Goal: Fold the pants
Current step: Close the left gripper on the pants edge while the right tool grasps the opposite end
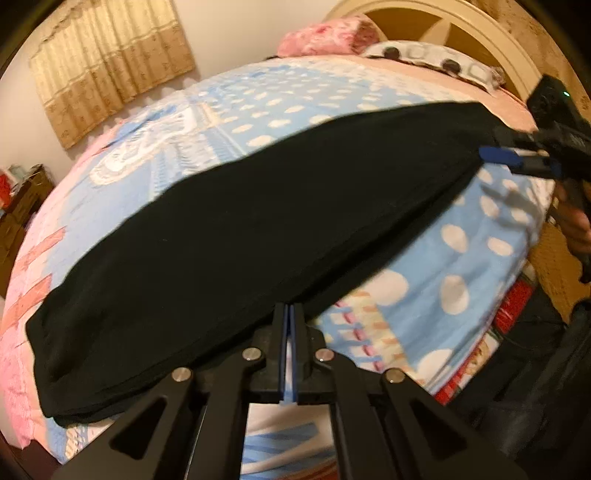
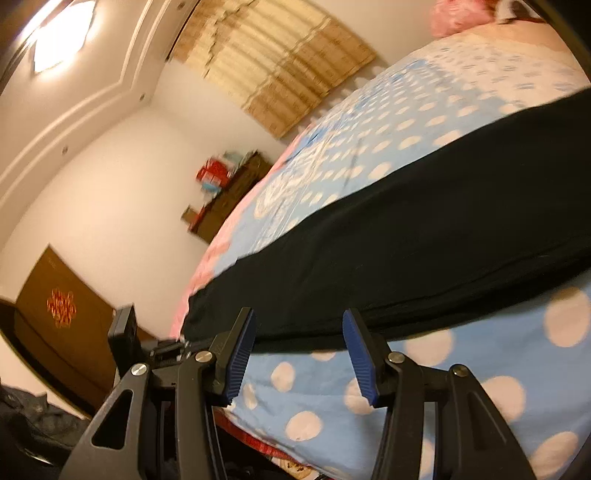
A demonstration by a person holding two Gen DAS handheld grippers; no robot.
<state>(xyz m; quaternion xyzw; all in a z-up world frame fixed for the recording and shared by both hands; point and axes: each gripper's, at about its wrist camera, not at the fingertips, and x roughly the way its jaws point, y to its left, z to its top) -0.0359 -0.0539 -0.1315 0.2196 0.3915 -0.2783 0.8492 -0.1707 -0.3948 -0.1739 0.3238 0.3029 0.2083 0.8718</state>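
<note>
Black pants [image 1: 258,229] lie stretched across the bed, running from lower left to upper right in the left wrist view. My left gripper [image 1: 289,308] is shut, its tips pinching the pants' near edge. In the right wrist view it shows as the left gripper [image 2: 183,341] at the far end of the pants [image 2: 424,240]. My right gripper [image 2: 299,332] stands open, with the near edge of the pants lying between its blue pads [image 2: 240,354], which are not pressing on it. From the left wrist view the right gripper [image 1: 493,149] sits at the pants' upper right end.
A blue blanket [image 1: 461,258] with white dots covers the bed. A pink pillow [image 1: 325,33] and a headboard [image 1: 436,22] are at the far end. A curtain [image 2: 280,62], a dark dresser [image 2: 229,195] and a brown door [image 2: 62,314] line the walls. A person's hand [image 1: 576,229] holds the right gripper.
</note>
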